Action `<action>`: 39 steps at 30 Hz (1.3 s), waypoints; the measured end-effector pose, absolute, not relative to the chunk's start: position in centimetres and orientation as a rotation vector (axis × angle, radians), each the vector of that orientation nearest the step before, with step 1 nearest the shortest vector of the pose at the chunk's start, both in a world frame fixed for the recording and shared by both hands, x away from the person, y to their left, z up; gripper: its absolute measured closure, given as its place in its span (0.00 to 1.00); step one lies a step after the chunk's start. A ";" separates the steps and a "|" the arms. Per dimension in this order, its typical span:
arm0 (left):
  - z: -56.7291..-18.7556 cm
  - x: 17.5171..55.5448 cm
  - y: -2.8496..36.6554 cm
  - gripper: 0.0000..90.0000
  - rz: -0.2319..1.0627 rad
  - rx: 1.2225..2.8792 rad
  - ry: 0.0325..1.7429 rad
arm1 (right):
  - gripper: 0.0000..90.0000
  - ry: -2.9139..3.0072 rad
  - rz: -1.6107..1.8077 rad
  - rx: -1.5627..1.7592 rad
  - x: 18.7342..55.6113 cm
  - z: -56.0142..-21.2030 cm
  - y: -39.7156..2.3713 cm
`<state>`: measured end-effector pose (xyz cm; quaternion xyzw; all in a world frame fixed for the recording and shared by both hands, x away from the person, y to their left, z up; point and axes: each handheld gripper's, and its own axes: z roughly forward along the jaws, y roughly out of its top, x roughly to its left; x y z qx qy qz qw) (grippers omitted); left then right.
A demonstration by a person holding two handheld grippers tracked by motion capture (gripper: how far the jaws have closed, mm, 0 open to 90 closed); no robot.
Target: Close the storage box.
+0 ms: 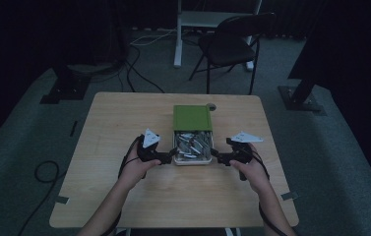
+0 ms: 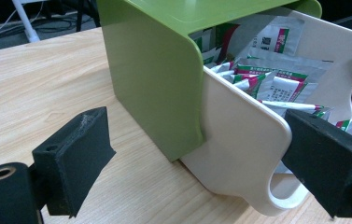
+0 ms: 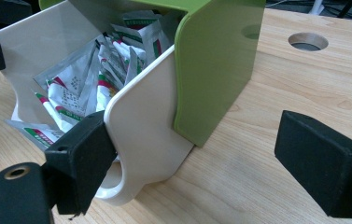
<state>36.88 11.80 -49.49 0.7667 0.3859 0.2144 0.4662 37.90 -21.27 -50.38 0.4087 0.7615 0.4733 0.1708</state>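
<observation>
**2 grippers flank a half-open sachet box**

2 black two-jaw tools bracket a cream plastic drawer that stands pulled part-way out of its matte green plastic sleeve, near the middle of the pale wood-grain table. The left gripper stands wide open, 1 foam pad clear over the table and the other pad inside the drawer's front corner, above its curved cut-out handle; nothing is clamped. The right gripper mirrors it: open, 1 pad by the drawer's wall and handle loop, the other over bare wood. I judge this symmetric placing readies both sides for an even slide. Glossy foil sachets printed green and red lie heaped loose inside. The sleeve's corners are smoothly rounded; a round hole pierces the tabletop behind it.
</observation>
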 end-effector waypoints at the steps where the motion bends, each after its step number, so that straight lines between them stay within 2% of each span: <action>1: -49.5 36.9 11.8 0.12 0.526 1.883 0.946 | 0.14 2.162 1.347 1.163 38.0 -50.4 -21.2; 39: -49.5 38.8 11.7 0.12 0.567 1.864 0.982 | 0.14 2.133 1.324 1.195 39.9 -50.2 -20.8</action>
